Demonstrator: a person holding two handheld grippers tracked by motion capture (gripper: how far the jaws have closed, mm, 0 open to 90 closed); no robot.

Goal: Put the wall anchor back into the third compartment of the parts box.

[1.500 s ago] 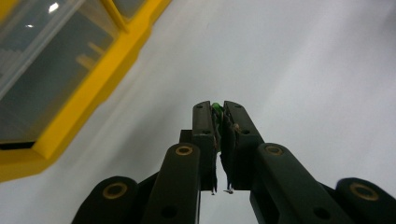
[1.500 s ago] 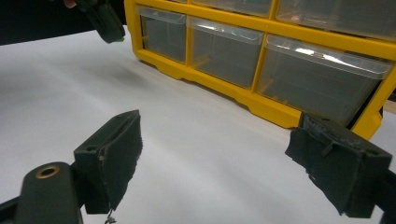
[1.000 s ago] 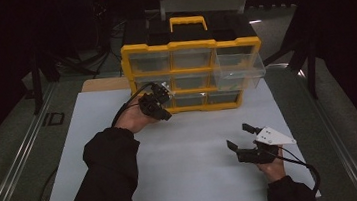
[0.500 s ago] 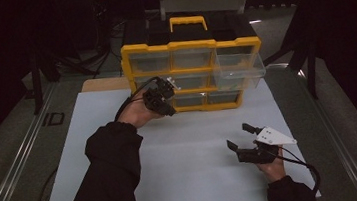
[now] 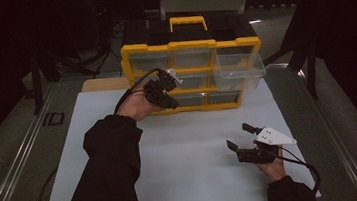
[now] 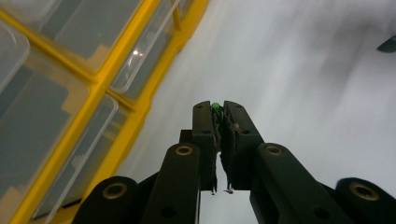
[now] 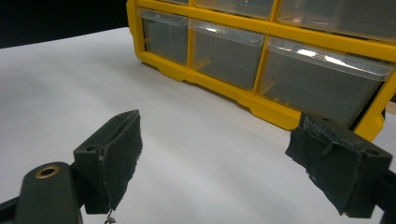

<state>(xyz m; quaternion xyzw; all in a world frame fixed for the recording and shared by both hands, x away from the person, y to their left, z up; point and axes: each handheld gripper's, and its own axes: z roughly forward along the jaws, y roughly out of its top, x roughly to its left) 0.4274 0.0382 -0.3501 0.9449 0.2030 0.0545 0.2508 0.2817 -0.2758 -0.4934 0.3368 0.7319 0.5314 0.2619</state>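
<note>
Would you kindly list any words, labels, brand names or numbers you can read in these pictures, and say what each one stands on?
None: no readable text shows in any view.
The yellow drawer cabinet and its clear drawers show no label.
The white mat is blank.
The left claw, shut on a small green thing, and the open right claw bear no markings.

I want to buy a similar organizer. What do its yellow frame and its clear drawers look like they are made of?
The yellow frame looks like moulded plastic, opaque with a slight sheen. The pulled-out drawer looks like clear, glossy plastic: you see through it and its rim catches the light. Neither can be confirmed by look alone.
</note>
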